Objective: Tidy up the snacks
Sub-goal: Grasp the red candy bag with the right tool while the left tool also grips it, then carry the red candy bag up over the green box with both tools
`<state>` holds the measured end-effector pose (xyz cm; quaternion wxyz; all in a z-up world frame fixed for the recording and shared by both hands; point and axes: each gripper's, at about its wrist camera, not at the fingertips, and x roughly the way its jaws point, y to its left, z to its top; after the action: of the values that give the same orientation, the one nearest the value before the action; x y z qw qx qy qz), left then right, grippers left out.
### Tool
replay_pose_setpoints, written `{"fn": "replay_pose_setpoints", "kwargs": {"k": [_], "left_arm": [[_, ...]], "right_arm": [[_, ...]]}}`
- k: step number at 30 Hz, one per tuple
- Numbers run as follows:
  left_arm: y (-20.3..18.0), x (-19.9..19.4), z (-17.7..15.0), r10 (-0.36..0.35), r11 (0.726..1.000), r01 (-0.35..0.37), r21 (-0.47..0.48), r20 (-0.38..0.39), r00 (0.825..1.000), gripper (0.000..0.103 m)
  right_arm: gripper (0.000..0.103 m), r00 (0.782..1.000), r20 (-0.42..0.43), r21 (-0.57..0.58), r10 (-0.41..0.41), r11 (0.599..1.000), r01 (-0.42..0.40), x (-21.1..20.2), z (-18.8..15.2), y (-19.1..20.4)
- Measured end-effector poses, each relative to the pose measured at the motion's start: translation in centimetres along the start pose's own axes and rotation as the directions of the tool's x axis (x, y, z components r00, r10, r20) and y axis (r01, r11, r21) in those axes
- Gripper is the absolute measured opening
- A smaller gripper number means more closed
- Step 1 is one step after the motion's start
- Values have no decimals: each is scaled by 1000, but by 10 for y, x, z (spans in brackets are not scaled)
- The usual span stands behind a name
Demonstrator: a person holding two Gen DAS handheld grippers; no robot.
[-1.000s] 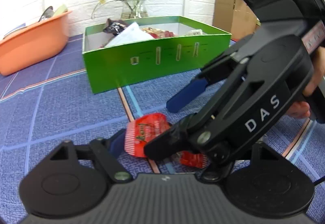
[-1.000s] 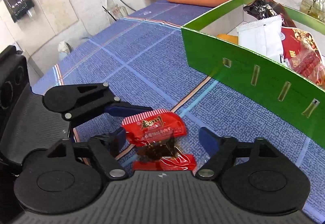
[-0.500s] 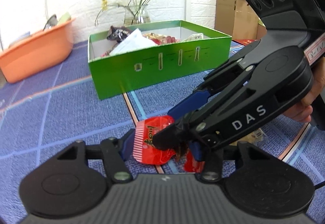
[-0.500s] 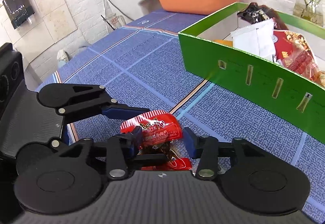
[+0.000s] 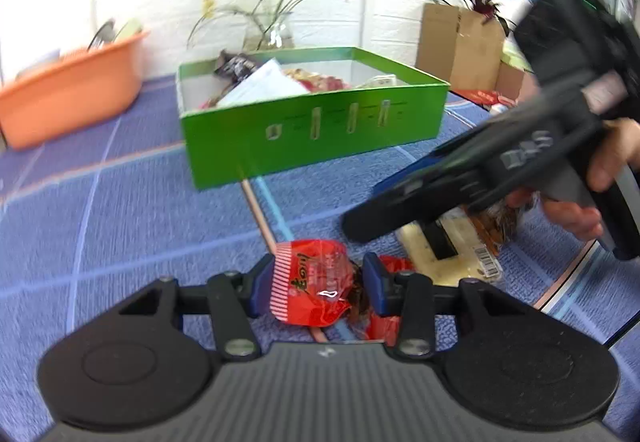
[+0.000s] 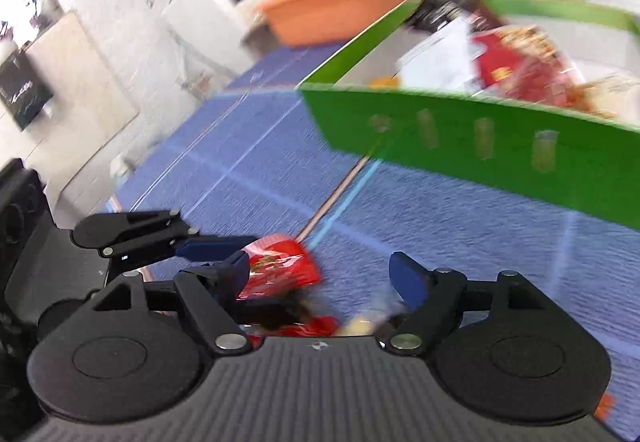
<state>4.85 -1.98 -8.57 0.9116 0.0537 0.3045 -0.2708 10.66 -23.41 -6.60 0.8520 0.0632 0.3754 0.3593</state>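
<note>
Green box [image 5: 312, 129] — snack packets [image 5: 264, 83] inside

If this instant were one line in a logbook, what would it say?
left gripper: just closed on red snack packet | right gripper: jaws just reopened, holding nothing | green box: already holds snacks

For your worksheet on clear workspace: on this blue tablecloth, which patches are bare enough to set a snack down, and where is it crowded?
Bare cloth lies between the orange basin and the green box, and in front of the box's slotted wall. It is crowded around the red packet between the left gripper pads, and beside it, where the open right gripper hangs over another packet.
</note>
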Motion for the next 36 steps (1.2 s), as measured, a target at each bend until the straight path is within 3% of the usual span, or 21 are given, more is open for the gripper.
{"fn": "replay_pose_setpoints", "kwargs": {"k": [3, 6, 8, 12, 17, 19, 22, 25, 36], "left_arm": [[19, -5, -4, -28, 993, 26, -117, -12, 1000, 42], [38, -8, -6, -80, 965, 72, -252, -20, 997, 42], [43, -9, -5, -82, 955, 72, -287, -23, 996, 41], [41, -12, -4, -68, 958, 55, -282, -33, 997, 41], [41, -11, -2, -68, 959, 54, -280, -42, 997, 41], [42, -11, -2, -70, 959, 55, -277, -45, 997, 41], [42, -12, -3, -87, 958, 71, -279, -47, 995, 40], [35, -16, -2, -92, 962, 78, -260, -40, 995, 32], [22, -30, 12, -56, 981, 53, -184, -14, 998, 31]], "right_arm": [[103, 998, 55, -90, 24, 996, -19, -19, -13, 4], [103, 997, 54, -224, 53, 974, -39, -23, -25, 17], [103, 998, 31, -314, 61, 948, -48, -17, -29, 30], [103, 998, -43, -405, 44, 913, -57, -4, -29, 51], [103, 987, -136, -429, -88, 903, 22, 30, -23, 65], [103, 986, -124, -450, -111, 892, 43, 34, -26, 69], [103, 993, -87, -465, -80, 885, 30, 29, -32, 70], [101, 991, -91, -442, -95, 896, 45, 24, -31, 74], [100, 995, -12, -412, -104, 907, 90, 13, -38, 83]]}}
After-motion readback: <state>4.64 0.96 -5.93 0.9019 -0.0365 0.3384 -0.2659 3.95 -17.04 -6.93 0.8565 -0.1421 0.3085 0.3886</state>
